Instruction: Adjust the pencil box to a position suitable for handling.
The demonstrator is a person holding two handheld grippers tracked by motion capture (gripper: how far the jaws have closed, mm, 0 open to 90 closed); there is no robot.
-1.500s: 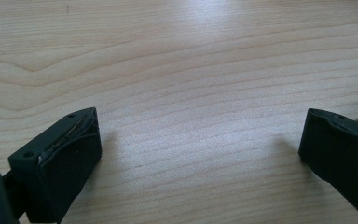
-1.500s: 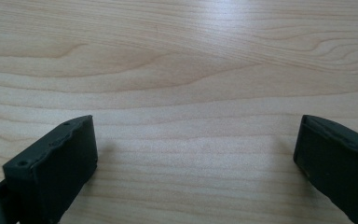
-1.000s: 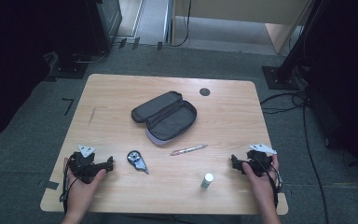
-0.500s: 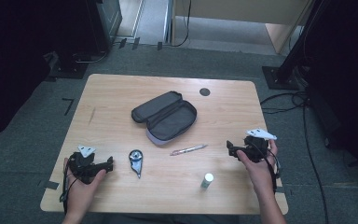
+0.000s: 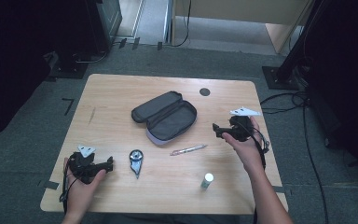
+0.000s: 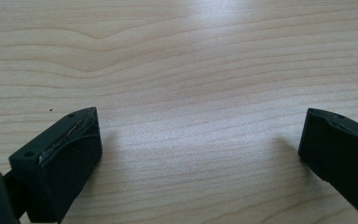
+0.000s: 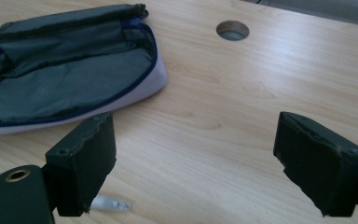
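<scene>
The right gripper (image 5: 220, 129) is now lifting away from the table (image 5: 112, 93) edge toward the open pouch (image 5: 165, 116), jaws spread wide and empty, probably to reach it. The left gripper (image 5: 103, 164) is resting wide open beside the pen (image 5: 188, 150).

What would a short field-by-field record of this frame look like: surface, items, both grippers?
surface: wooden table with a round cable hole
case: dark pencil case, unzipped and lying open near the table's middle
pen: pen just in front of the case
small items: a round-headed tool left of the pen; a small white-capped tube standing near the front edge
left gripper: left gripper open, low over bare wood at front left
right gripper: right gripper open, pointing toward the case from the right
contact: neither gripper holds anything
</scene>
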